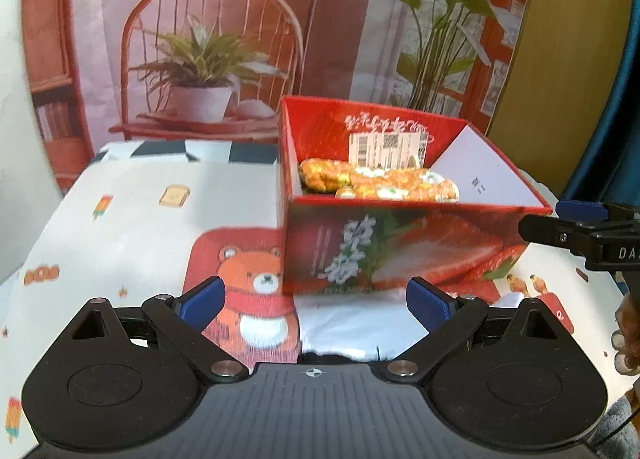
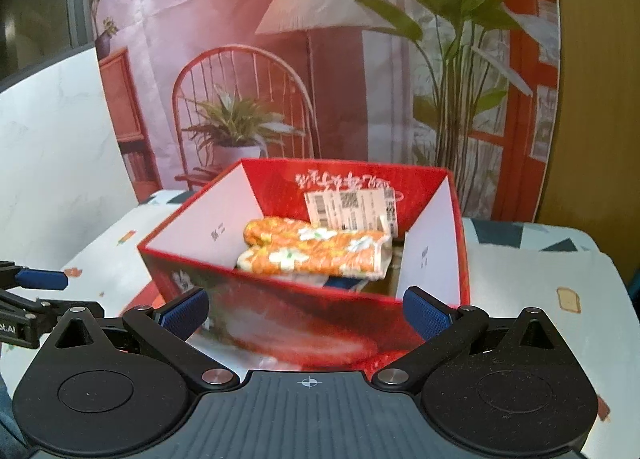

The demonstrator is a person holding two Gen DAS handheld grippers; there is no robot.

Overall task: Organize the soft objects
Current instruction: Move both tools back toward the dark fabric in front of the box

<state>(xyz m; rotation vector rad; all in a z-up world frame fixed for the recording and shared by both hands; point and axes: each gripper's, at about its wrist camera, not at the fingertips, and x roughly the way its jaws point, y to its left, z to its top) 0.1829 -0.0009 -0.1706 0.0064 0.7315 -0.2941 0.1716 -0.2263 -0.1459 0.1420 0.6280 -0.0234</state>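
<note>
An open red box with a strawberry print stands on the table, and the right wrist view shows the same red box from its other side. Inside lie rolled orange cloths with white flowers, against a white barcode label. My left gripper is open just before the box's near wall, empty. My right gripper is open too, its blue pads either side of the box's front wall. The right gripper's tip shows at the right edge of the left wrist view.
The box rests on a white tablecloth with small prints and a red bear picture. A printed backdrop with a chair, a lamp and plants hangs behind the table. A hand shows at the right edge.
</note>
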